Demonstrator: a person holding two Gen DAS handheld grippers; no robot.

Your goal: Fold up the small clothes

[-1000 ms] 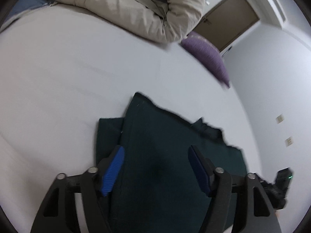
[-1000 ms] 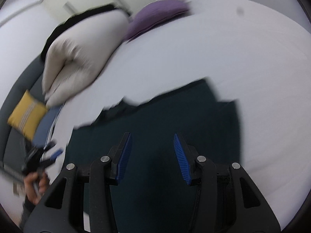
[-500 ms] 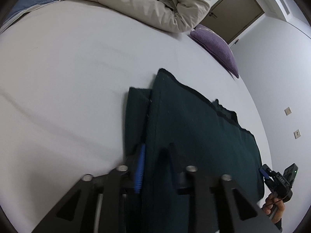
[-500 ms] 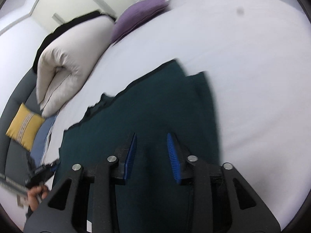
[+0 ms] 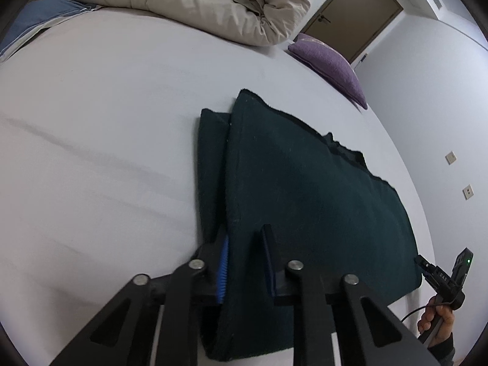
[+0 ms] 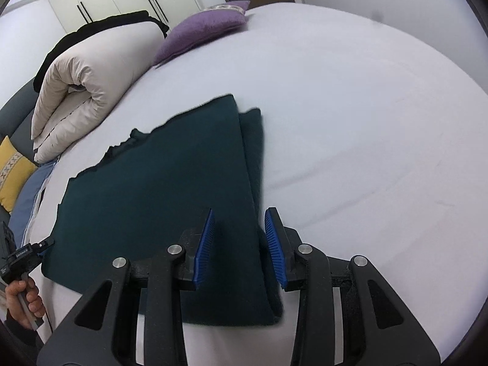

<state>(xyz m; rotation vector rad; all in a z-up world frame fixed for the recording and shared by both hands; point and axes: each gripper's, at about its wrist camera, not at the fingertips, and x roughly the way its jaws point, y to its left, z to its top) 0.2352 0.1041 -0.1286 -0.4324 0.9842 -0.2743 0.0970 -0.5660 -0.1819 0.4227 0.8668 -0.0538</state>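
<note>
A dark green garment lies folded flat on the white bed, a narrower layer showing along its left side. My left gripper is at its near left edge; the jaws are closing and the cloth bunches up between the blue pads. In the right wrist view the garment spreads to the left. My right gripper straddles its near right edge, with the pads standing apart over flat cloth. Each view shows the other gripper in a hand at the garment's far side: the right gripper and the left gripper.
A rolled beige duvet and a purple cushion lie at the head of the bed. A yellow cushion and a blue pillow sit at the left. A brown door and a wall are beyond.
Both grippers have slid outward from over the garment's middle to its side edges. The left jaws have narrowed from wide apart onto the cloth; the right jaws have narrowed a little.
</note>
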